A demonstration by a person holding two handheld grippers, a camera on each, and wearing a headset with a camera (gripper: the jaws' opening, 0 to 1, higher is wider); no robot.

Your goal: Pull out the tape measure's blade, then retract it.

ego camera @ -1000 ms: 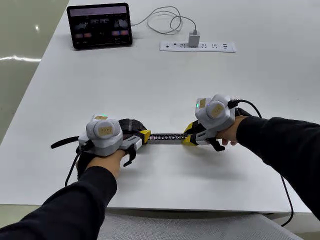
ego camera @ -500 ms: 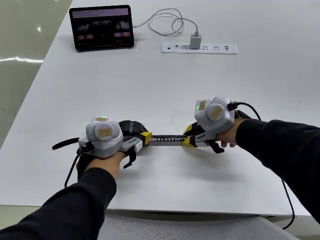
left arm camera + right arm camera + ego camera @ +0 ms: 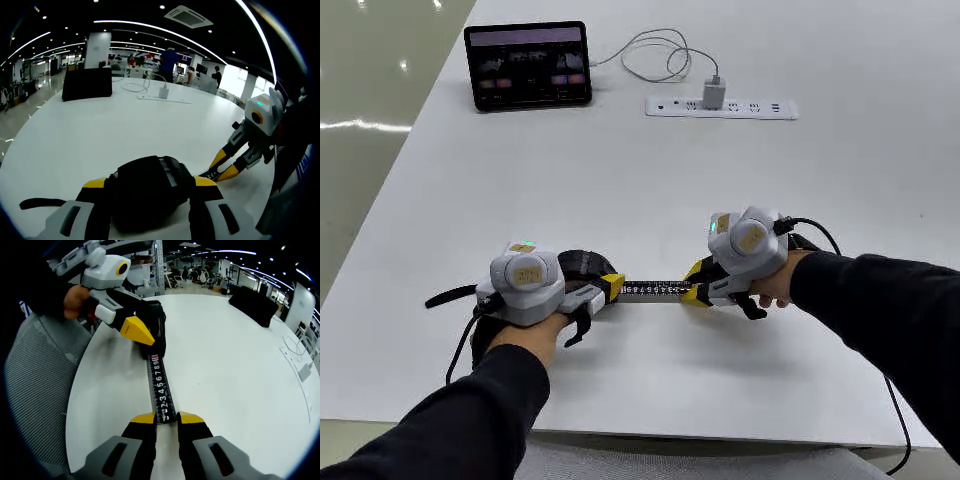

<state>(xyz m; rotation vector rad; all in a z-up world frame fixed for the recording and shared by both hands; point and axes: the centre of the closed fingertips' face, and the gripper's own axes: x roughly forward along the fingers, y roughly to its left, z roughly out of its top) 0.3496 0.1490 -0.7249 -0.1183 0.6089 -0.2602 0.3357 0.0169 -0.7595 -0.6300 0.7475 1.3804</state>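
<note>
A black tape measure case (image 3: 150,195) sits on the white table between the yellow-tipped jaws of my left gripper (image 3: 150,182), which is shut on it. In the head view the case (image 3: 582,266) lies at the front left with the left gripper (image 3: 595,291) around it. A short length of the blade (image 3: 160,385), with its printed numbers up, runs flat along the table from the case (image 3: 156,322). My right gripper (image 3: 166,418) is shut on the blade's free end. In the head view the blade (image 3: 655,289) spans the gap to the right gripper (image 3: 697,291).
A dark tablet (image 3: 528,65) stands at the back left of the table (image 3: 650,180). A white power strip (image 3: 722,107) with a charger and coiled cable lies at the back centre. A black strap (image 3: 450,295) trails left of the case, and the table's front edge (image 3: 700,435) is close.
The head camera has tilted, so the whole picture sits lower. Both grippers keep their hold, and the length of blade between them looks about the same.
</note>
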